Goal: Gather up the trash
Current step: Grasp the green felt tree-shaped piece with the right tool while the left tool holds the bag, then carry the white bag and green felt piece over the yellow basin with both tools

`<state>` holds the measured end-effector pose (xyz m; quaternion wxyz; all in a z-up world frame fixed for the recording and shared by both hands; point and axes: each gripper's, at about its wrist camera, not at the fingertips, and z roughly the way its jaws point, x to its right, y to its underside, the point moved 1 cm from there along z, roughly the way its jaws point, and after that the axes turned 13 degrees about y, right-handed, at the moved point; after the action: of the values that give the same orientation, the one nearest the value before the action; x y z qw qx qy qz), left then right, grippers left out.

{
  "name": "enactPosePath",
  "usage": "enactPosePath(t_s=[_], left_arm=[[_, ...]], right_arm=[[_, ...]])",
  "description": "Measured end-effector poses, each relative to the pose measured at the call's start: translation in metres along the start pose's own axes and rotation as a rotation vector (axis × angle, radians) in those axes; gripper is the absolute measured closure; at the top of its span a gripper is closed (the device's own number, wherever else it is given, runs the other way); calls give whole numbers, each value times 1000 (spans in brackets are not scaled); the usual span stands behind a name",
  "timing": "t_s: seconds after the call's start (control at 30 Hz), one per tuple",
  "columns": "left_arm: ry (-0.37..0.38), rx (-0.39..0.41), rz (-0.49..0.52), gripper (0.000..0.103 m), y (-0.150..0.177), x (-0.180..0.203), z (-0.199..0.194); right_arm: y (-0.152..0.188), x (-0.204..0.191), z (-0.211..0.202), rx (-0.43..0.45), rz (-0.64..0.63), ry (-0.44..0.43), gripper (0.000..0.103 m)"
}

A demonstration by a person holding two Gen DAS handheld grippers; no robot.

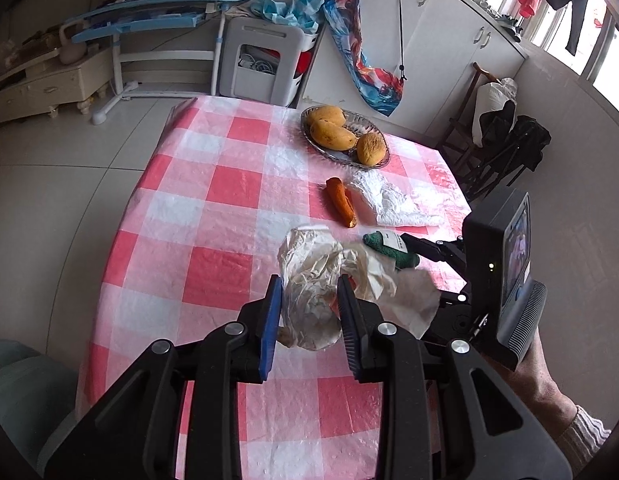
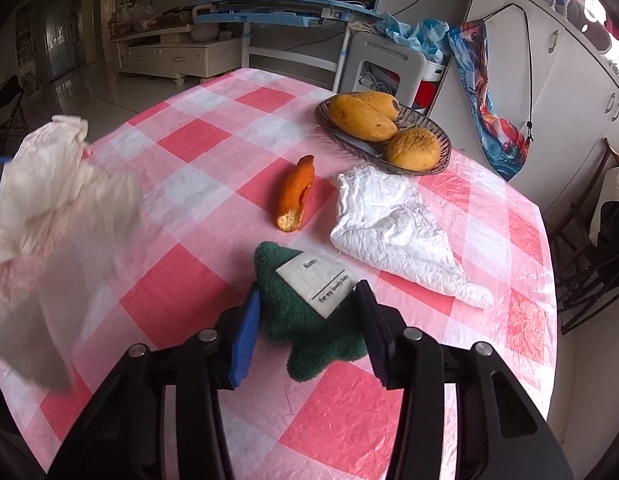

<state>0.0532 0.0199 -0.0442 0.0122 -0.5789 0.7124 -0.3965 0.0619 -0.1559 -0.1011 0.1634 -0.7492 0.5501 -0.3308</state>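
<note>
The green felt piece (image 2: 309, 320) is sporting a tag reading "Name:" and "for my lovely baby", and the right gripper (image 2: 309, 314) is clamping it on the checked table (image 2: 197, 136). The left gripper (image 1: 307, 312) is gripping one crumpled bag (image 1: 309, 280). Three fruits in the basket (image 2: 441, 156), one peel (image 2: 295, 196), one tissue (image 2: 393, 232).

At bottom centre the right gripper (image 2: 307, 300) has its jaws against both sides of a green cloth (image 2: 309, 328) (white label facing up). Above it lie an orange peel (image 2: 295, 194) and a crumpled white bag (image 2: 397, 226); crumpled paper (image 2: 49, 216) fills the left edge.
</note>
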Motion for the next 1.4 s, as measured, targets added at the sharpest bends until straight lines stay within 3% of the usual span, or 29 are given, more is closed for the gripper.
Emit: enactPosePath(t_s=[0.57,1.4], left_arm=[[6,16,-6,77,-2,1,-3],[-6,34,18,77,-1,8,-14]], right_arm=[[0,-1,-6,11,-2,-51,65],[6,-11,-36,80,-30,-97,65]])
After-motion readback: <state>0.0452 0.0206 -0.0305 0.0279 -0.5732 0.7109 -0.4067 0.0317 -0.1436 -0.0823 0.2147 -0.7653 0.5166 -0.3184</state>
